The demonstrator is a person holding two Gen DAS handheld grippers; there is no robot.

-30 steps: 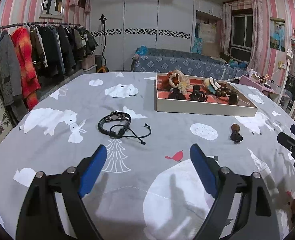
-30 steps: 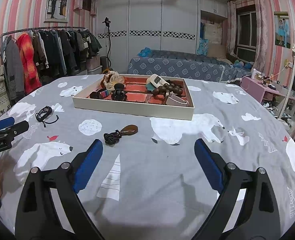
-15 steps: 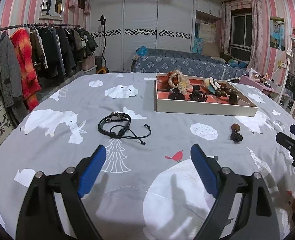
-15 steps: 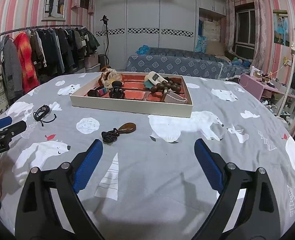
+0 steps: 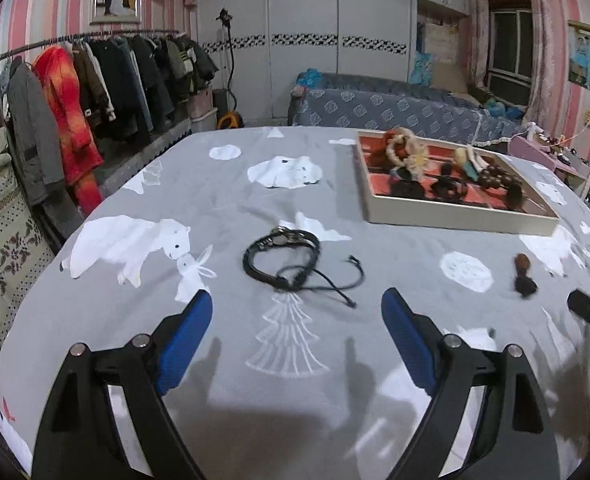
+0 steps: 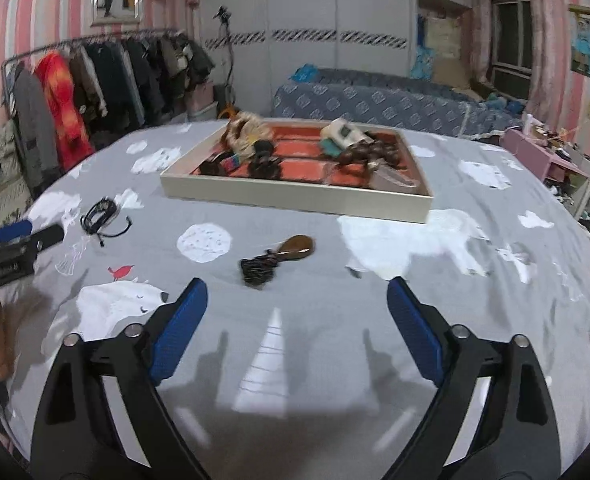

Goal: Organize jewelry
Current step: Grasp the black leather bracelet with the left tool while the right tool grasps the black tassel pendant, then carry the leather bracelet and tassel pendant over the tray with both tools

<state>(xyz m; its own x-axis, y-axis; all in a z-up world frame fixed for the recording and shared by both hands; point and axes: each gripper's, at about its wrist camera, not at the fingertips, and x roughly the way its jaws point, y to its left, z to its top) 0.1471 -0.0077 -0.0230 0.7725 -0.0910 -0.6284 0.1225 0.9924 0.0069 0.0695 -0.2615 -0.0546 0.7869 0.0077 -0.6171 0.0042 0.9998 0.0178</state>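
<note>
A: Jewelry placement relative to the fingers is asked for.

B: The left gripper (image 5: 297, 310) is shown with its blue fingers (image 5: 183, 334) spread wide and nothing held between them. Just ahead of it, on the grey printed bedspread (image 5: 143, 296), a black cord bracelet (image 5: 281, 258) is seen lying flat, its loose tie ends trailed toward the right. The right gripper (image 6: 297, 300) is likewise shown spread and unloaded; a brown pendant on a bunched dark cord (image 6: 279, 256) is found just beyond its left finger.

A: And farther out?

B: A shallow tray (image 6: 295, 198) with a red lining, already filled with beads, clips and a fabric flower, is placed beyond both loose pieces.

A: How are the pieces expected to handle?

B: Both are judged light and limp. The bracelet's cords would likely sag and its ends dangle, so its thicker band, where the strands are bundled, is suggested as the place to be pinched. The pendant's polished body may be slippery; the cord knot is judged the surer hold.
</note>
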